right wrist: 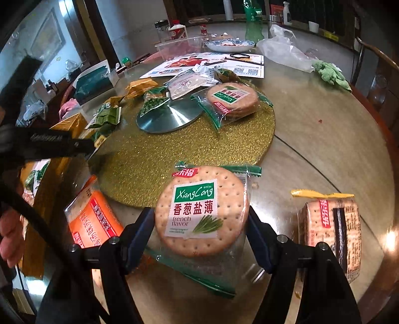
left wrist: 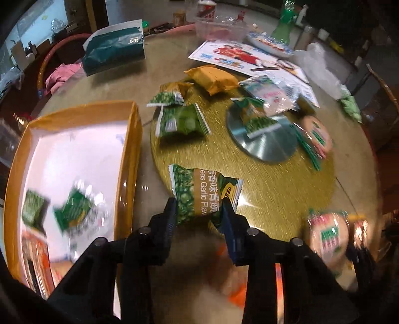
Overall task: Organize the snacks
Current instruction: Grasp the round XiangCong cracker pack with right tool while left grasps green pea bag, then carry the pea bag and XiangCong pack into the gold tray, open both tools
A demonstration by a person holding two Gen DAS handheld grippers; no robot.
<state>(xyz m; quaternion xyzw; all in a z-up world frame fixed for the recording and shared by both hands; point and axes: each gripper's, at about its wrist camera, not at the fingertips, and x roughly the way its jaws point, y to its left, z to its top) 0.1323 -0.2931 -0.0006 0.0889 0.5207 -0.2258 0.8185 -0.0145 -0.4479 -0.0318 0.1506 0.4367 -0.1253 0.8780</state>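
My left gripper (left wrist: 199, 209) is shut on a green garlic-pea packet (left wrist: 202, 192) and holds it above the gold mat (left wrist: 274, 189), just right of the orange-rimmed box (left wrist: 129, 149). Two green packets (left wrist: 72, 211) lie inside the box. My right gripper (right wrist: 200, 224) is shut on a round XiangCong cracker pack (right wrist: 199, 211) near the table's front edge. More pea packets (left wrist: 182, 122), an orange packet (left wrist: 214, 79) and a second cracker pack (right wrist: 232, 99) lie on the mat.
A metal disc (right wrist: 169, 117) sits mid-mat. An orange snack pack (right wrist: 94, 219) and a square cracker pack (right wrist: 331, 229) lie at the front. A teal bag (left wrist: 114, 49), leaflets (right wrist: 212, 62), a plate (right wrist: 229, 44), a plastic tub (right wrist: 179, 47) and a green bottle (right wrist: 253, 22) stand behind.
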